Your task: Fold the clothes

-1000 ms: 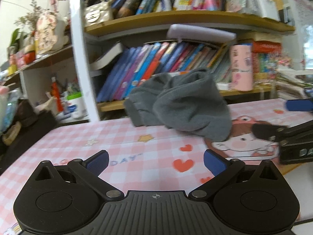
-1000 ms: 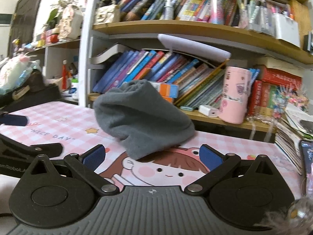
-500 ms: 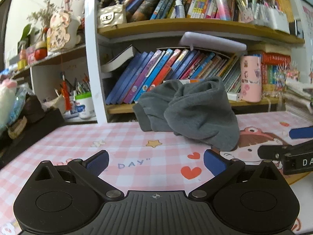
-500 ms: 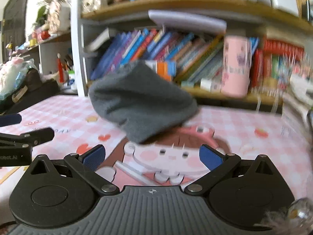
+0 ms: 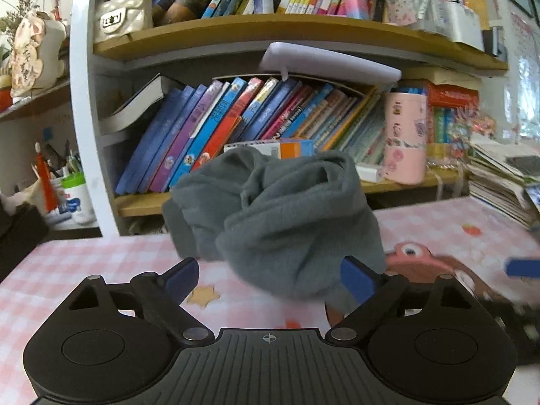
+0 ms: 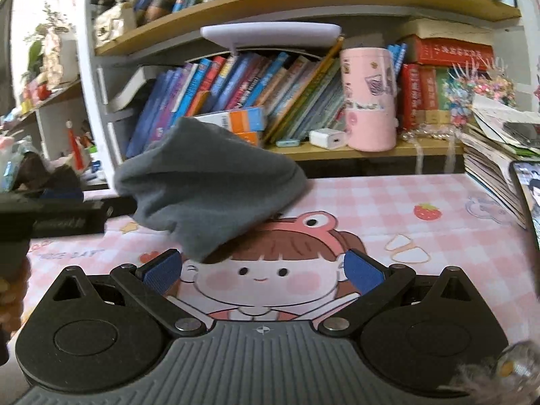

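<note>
A crumpled grey garment lies in a heap on the pink checked table mat, in front of the bookshelf. My left gripper is open just short of the heap, which bulges over the gap between its blue pads, the right pad at the cloth's near edge. In the right wrist view the same grey garment sits ahead and to the left. My right gripper is open above the cartoon girl print, with nothing between its fingers. The left gripper's dark body shows at that view's left edge.
A bookshelf full of leaning books stands right behind the table. On its lower shelf are a pink cup and a white charger. A stack of magazines and a tablet lie at the right edge.
Both grippers have moved forward toward the grey garment, which looms larger in both views. The left one has closed in on the heap; both stay open.
</note>
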A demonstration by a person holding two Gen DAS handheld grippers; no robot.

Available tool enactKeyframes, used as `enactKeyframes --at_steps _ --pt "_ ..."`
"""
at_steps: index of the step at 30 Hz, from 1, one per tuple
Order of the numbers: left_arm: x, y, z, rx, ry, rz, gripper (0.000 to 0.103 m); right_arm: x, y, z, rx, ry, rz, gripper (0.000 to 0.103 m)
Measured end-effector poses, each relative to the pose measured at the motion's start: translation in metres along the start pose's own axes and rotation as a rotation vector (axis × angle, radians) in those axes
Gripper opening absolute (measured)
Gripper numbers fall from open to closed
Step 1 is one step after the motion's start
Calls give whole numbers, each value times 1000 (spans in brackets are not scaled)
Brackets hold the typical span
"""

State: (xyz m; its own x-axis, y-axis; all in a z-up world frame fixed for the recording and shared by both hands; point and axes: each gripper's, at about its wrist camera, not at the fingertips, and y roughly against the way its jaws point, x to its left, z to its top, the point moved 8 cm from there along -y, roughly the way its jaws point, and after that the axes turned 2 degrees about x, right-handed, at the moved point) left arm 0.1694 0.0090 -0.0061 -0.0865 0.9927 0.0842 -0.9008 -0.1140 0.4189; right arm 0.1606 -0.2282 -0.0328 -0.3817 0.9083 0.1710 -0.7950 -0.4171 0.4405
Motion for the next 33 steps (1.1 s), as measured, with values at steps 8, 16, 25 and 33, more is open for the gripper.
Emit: enactKeyframes --at_steps 8,16,25,33 --pt "-5 -52 6 34 74 33 93 -1 -1 -2 7 0 -5 103" --pt "7 -67 -1 98 264 -35 47 1 2 -1 1 4 4 103" --pt "109 -4 49 -74 409 105 20 0 9 3 -26 -9 14 103" --pt "17 87 48 -185 10 34 19 6 15 6 -49 -9 34 103"
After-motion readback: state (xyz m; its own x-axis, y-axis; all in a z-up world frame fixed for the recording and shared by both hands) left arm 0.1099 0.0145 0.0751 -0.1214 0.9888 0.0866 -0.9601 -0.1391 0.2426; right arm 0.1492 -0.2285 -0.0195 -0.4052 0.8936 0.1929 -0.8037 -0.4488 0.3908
